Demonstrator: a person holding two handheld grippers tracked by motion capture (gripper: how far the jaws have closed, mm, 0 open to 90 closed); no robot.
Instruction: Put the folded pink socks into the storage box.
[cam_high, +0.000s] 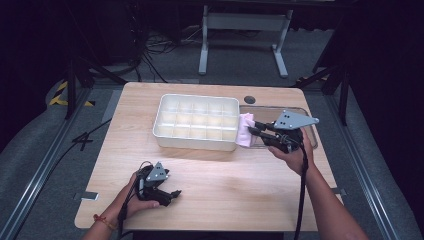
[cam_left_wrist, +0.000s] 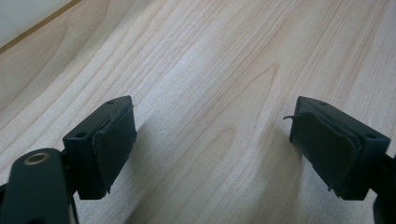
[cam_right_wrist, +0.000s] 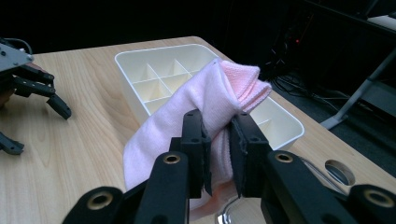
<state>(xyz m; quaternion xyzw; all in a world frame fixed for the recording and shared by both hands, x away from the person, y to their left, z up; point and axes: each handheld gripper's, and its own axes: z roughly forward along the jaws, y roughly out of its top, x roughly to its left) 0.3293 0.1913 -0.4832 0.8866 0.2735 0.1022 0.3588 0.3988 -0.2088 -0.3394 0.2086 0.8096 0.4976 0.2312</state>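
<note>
A folded pink cloth (cam_right_wrist: 205, 107) is pinched between the black jaws of my right gripper (cam_right_wrist: 219, 135), which is shut on it. From above, the pink cloth (cam_high: 245, 130) hangs at the right end of the white divided tray (cam_high: 196, 121), with my right gripper (cam_high: 254, 128) just right of it, over a clear plastic container (cam_high: 310, 131). The white tray (cam_right_wrist: 140, 63) lies right behind the cloth. My left gripper (cam_high: 176, 194) rests near the table's front left, held in a hand. Its jaws stand wide open over bare wood, its left pad (cam_left_wrist: 114, 142) and right pad (cam_left_wrist: 322, 149) far apart, nothing between them.
The wooden table (cam_high: 215, 180) has free surface between the tray and the front edge. A round cable hole (cam_high: 249, 99) sits behind the tray. A metal desk frame (cam_high: 245, 35) stands on the floor beyond the table.
</note>
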